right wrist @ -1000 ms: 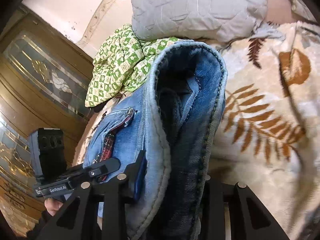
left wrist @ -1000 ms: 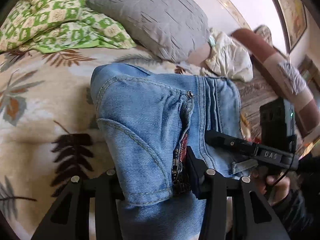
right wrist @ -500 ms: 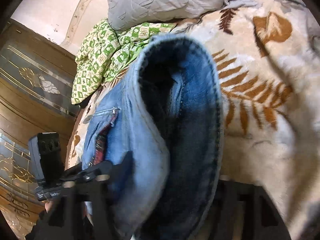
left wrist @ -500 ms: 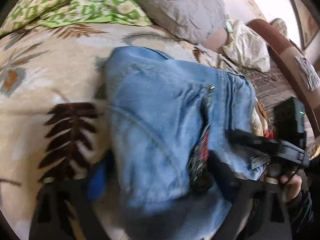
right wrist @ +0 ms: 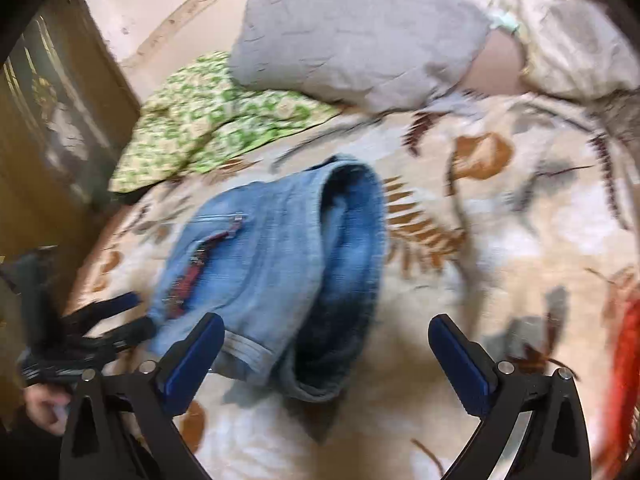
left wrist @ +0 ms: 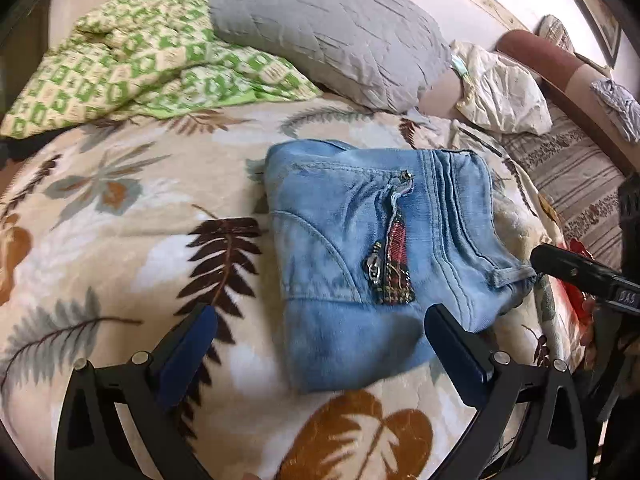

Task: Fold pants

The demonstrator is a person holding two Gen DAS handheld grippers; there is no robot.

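The jeans are lying folded on the blanket, just ahead of both grippers. The left gripper and right gripper are hovering with jaws spread wide, gripping nothing. At 5 o'clock the thick rolled edge is bulging – it is likely to spring open, being stiff denim – undoing the fold.

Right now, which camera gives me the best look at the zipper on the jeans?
The left wrist view. There the zipper lies sharp and near centre on top of the folded jeans, with its pull and red plaid lining plain. The right wrist view is motion-blurred and shows the zipper only obliquely, at the fold's left side.
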